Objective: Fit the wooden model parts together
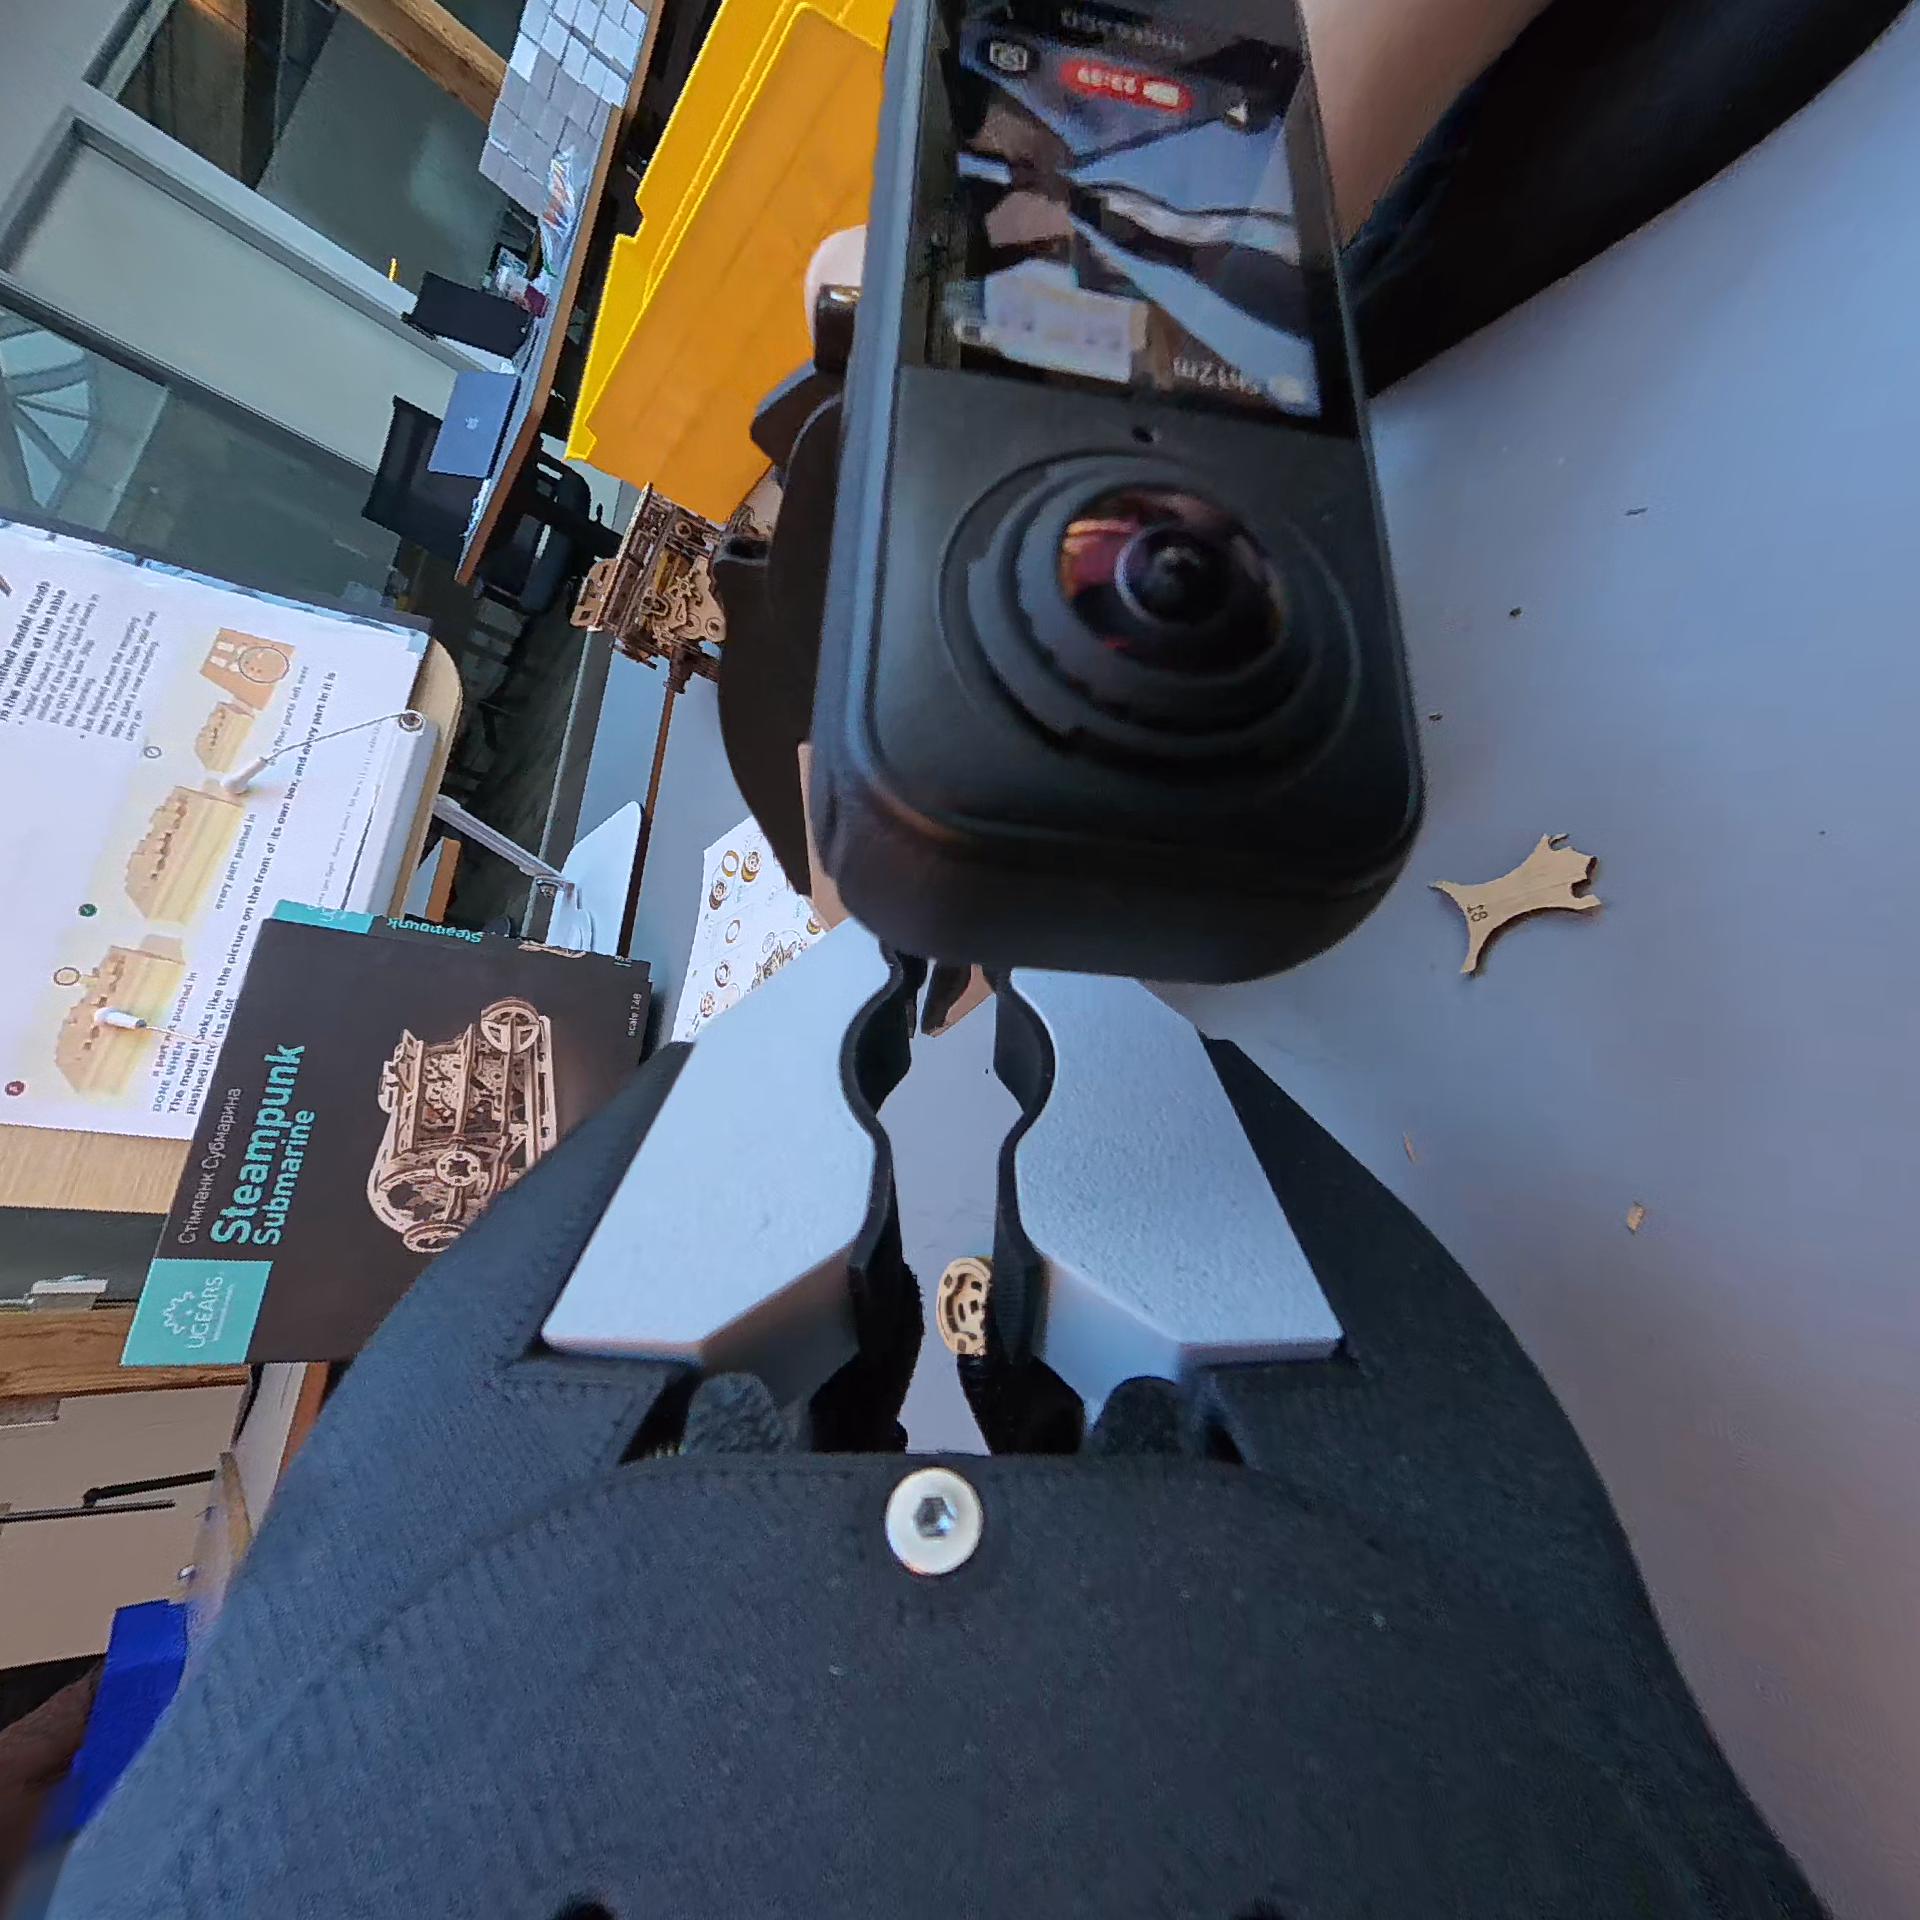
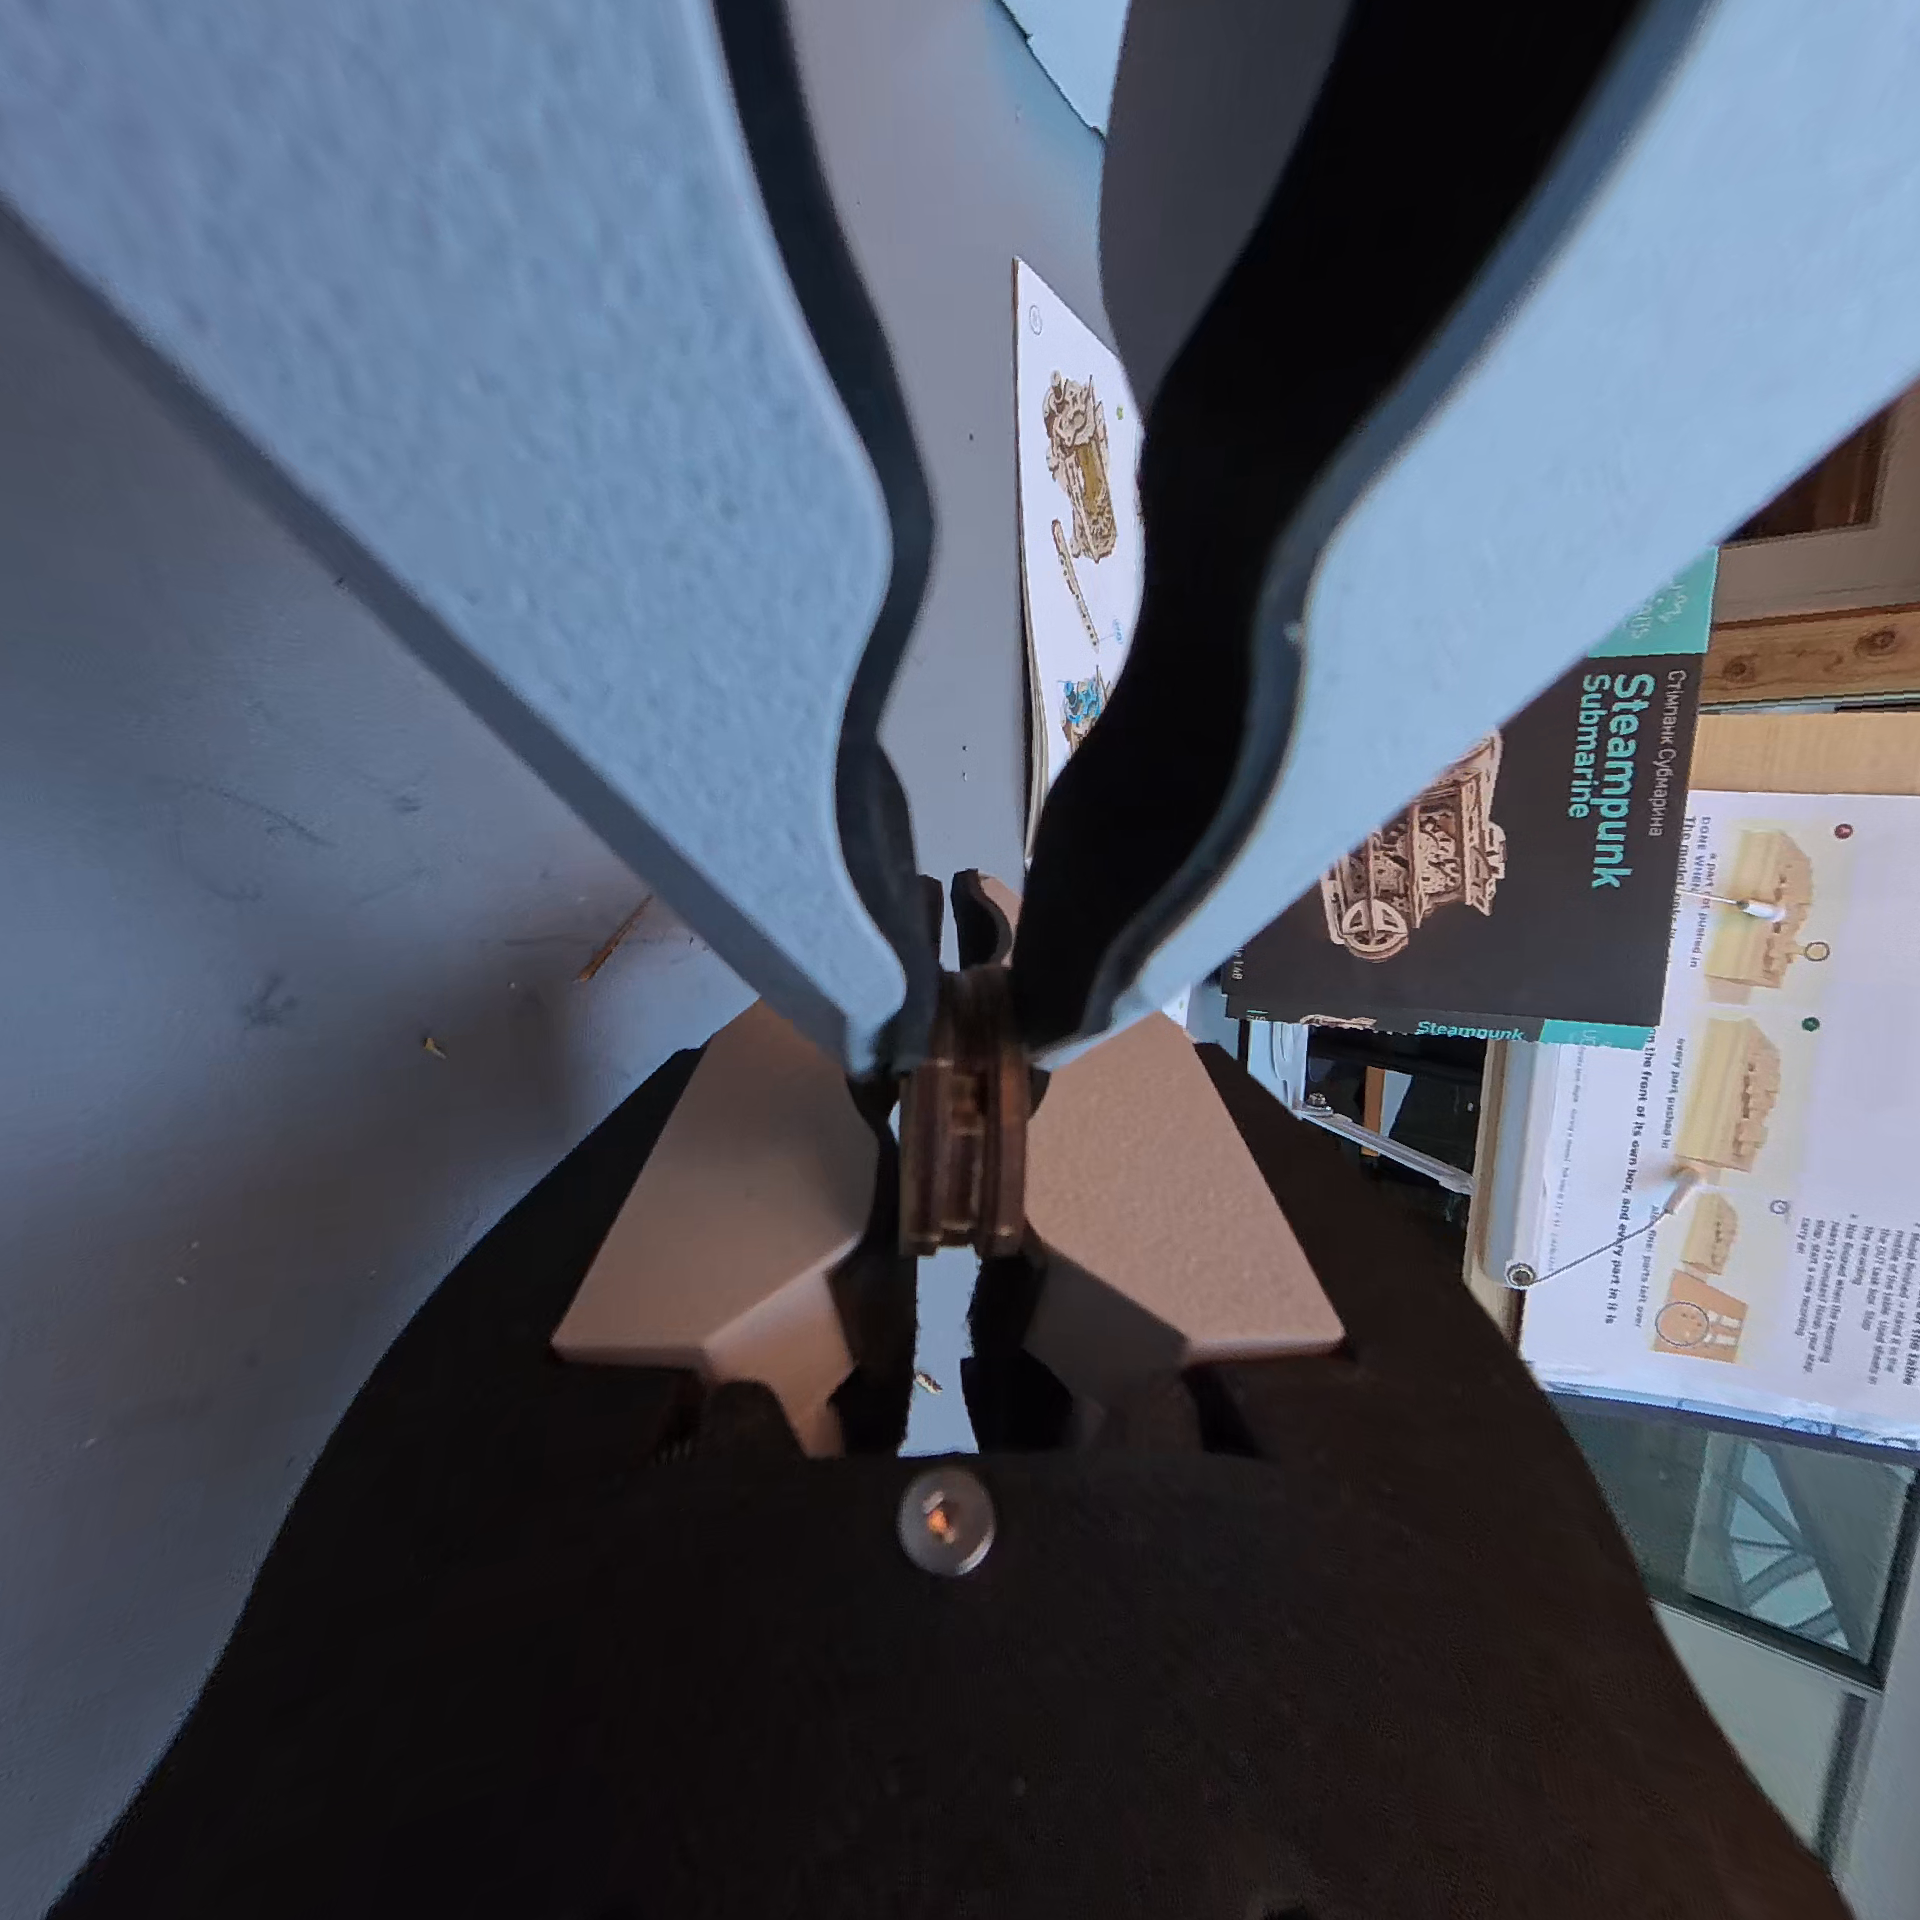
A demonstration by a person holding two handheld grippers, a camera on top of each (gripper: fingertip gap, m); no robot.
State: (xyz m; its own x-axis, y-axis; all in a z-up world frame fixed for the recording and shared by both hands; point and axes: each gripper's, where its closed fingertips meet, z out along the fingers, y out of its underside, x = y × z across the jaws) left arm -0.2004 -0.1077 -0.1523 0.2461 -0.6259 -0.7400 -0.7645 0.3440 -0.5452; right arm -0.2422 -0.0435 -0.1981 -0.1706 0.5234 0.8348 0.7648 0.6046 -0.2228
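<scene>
I see a small stack of flat brown wooden pieces (image 2: 961,1122) in the middle of the right view. My right gripper (image 2: 961,1049) is squeezed tight on it. The other gripper's grey fingers (image 2: 582,582) come down from the top and pinch the same stack.

In the left view, my left gripper (image 1: 951,997) has its black wavy pads almost together on a dark bit (image 1: 951,997) at the tips, under the big black camera (image 1: 1122,623). A little round wooden gear (image 1: 964,1304) sits low between the fingers.

The grey table (image 1: 1662,1143) is smooth and open at the right, with one flat wood scrap (image 1: 1522,894).
</scene>
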